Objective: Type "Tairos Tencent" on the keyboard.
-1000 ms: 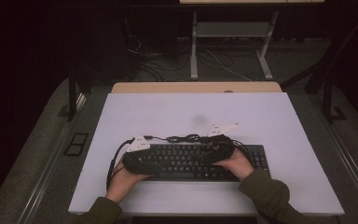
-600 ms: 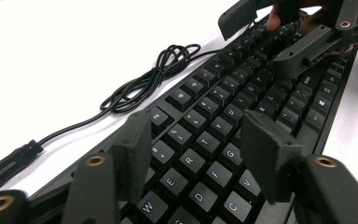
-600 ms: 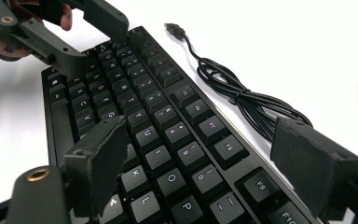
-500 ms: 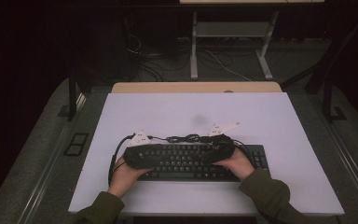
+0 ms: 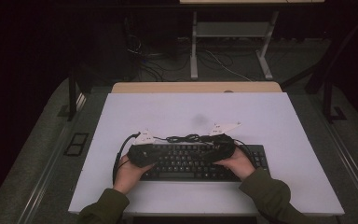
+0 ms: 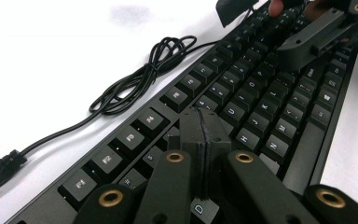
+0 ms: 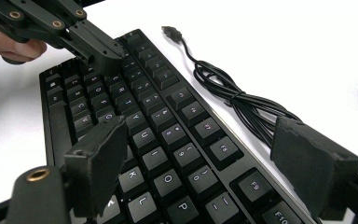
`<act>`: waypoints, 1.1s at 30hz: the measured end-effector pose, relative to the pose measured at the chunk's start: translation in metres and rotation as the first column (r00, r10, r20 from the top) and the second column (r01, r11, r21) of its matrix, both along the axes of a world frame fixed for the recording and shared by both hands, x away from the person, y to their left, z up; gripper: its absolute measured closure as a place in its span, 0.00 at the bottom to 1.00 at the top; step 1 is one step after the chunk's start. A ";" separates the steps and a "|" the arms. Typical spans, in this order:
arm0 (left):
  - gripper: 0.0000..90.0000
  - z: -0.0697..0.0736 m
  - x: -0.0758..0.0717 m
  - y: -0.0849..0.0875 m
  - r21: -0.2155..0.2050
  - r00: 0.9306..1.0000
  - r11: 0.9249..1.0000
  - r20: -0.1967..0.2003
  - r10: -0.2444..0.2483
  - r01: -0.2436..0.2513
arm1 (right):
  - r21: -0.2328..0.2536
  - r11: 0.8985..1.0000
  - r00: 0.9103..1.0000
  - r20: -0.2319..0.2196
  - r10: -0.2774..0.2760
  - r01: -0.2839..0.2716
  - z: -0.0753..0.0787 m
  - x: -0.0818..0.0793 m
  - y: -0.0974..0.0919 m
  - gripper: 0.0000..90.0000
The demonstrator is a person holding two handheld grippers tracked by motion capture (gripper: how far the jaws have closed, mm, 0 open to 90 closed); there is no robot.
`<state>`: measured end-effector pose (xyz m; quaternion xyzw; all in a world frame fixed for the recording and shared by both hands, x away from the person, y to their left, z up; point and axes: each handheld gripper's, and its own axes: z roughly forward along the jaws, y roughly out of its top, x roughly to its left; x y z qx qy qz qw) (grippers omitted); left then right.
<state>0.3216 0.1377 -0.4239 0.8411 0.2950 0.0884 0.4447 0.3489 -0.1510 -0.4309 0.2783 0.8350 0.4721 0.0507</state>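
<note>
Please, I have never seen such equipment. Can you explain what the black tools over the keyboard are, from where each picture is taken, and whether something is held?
A person sits at a white table and holds a hand tool with two black jaws in each hand. The high view looks down from above: the left gripper and the right gripper hover over a black keyboard, whose coiled cable lies behind it. The other two pictures come from small cameras riding on the tools. In the left gripper view, its jaws have just been closing and now meet with nothing between them. In the right gripper view, the jaws stand wide apart above the keys. Neither tool holds anything.
</note>
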 end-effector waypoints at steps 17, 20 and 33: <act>0.99 -0.009 0.002 -0.003 0.044 0.999 0.999 -0.041 0.000 0.001 | 0.005 1.000 1.000 -0.001 -0.009 0.009 0.001 0.000 -0.002 0.20; 0.99 -0.010 0.002 -0.003 0.058 0.999 0.998 -0.048 -0.004 0.007 | 0.004 1.000 1.000 0.000 -0.010 0.010 0.001 0.000 -0.002 0.20; 0.99 -0.013 0.003 -0.004 0.061 0.998 0.998 -0.062 -0.006 0.010 | 0.008 1.000 1.000 -0.005 -0.012 0.012 0.001 0.000 -0.003 0.20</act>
